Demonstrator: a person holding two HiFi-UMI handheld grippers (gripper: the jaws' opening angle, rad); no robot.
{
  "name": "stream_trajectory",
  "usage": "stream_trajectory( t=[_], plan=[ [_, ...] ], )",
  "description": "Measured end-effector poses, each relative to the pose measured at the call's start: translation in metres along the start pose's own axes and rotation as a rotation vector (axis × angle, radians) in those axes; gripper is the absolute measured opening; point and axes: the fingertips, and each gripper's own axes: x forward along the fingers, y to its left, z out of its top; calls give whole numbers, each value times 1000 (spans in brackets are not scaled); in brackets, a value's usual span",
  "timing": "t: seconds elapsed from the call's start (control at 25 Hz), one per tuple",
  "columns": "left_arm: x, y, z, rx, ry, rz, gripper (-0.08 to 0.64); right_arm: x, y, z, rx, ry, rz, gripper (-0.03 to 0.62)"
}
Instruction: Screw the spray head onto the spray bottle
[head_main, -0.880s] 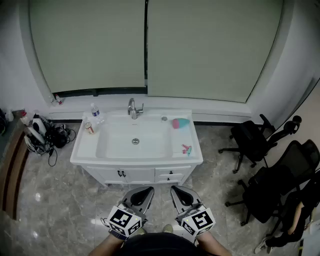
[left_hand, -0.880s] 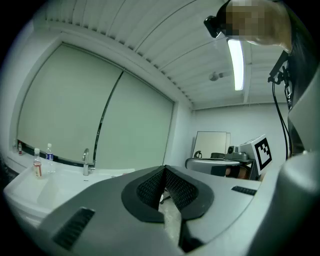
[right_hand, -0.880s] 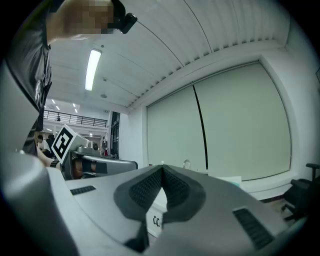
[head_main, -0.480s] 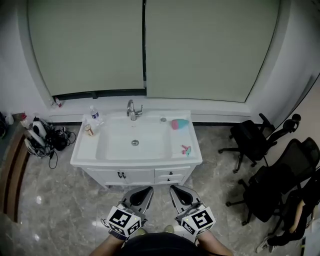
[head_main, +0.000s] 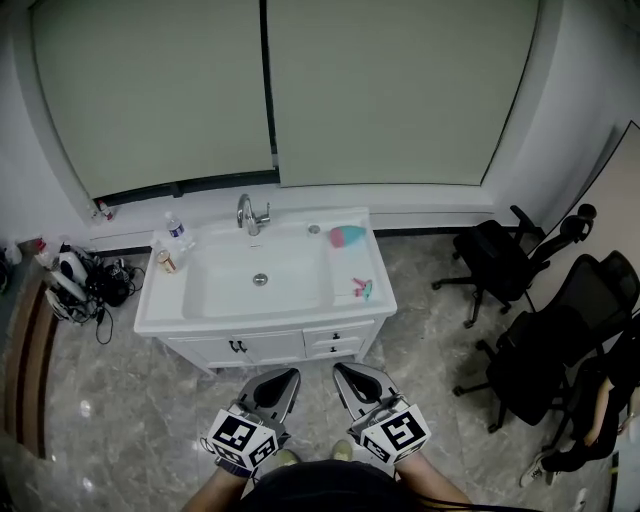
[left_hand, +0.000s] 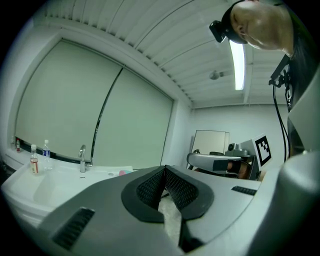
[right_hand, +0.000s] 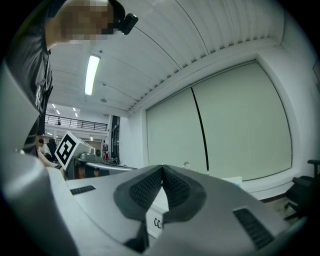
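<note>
A teal and pink spray bottle (head_main: 347, 236) lies on its side at the back right of the white washbasin top (head_main: 365, 310). The small pink and teal spray head (head_main: 361, 290) lies apart from it, nearer the front right edge. Both grippers are held low in front of the cabinet, well short of the basin. My left gripper (head_main: 283, 378) (left_hand: 164, 167) is shut with nothing between its pads. My right gripper (head_main: 349, 375) (right_hand: 162, 167) is shut and empty too. In the left gripper view the bottle shows as a small pink and teal spot (left_hand: 123, 172).
A faucet (head_main: 246, 213) stands behind the sink bowl. A water bottle (head_main: 175, 228) and a small brown bottle (head_main: 164, 261) sit on the left rim. Cables and gear (head_main: 75, 285) lie on the floor to the left. Black office chairs (head_main: 520, 280) stand to the right.
The head view has swung, so the washbasin now sits a little further left and up in the picture. Both grippers stay shut, low in front of the cabinet.
</note>
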Motion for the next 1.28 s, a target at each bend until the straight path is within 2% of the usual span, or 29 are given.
stream_trajectory(
  t=[0.2, 0.52, 0.72, 1.0, 1.28],
  plan=[
    [29, -12, -5, 12, 22, -28, 5, -15, -25, -9, -16, 34, -5, 5],
    [91, -29, -11, -16, 45, -19, 5, -38, -87, -19, 6, 49, -10, 5],
    [129, -27, -11, -8, 73, -36, 5, -33, -121, -21, 29, 48, -27, 5],
    [189, 24, -17, -7, 112, -75, 5, 10, -171, -42, 59, 88, -75, 5],
    [272, 125, -18, -13, 160, -169, 5, 102, -243, -66, 106, 155, -204, 5]
  ],
)
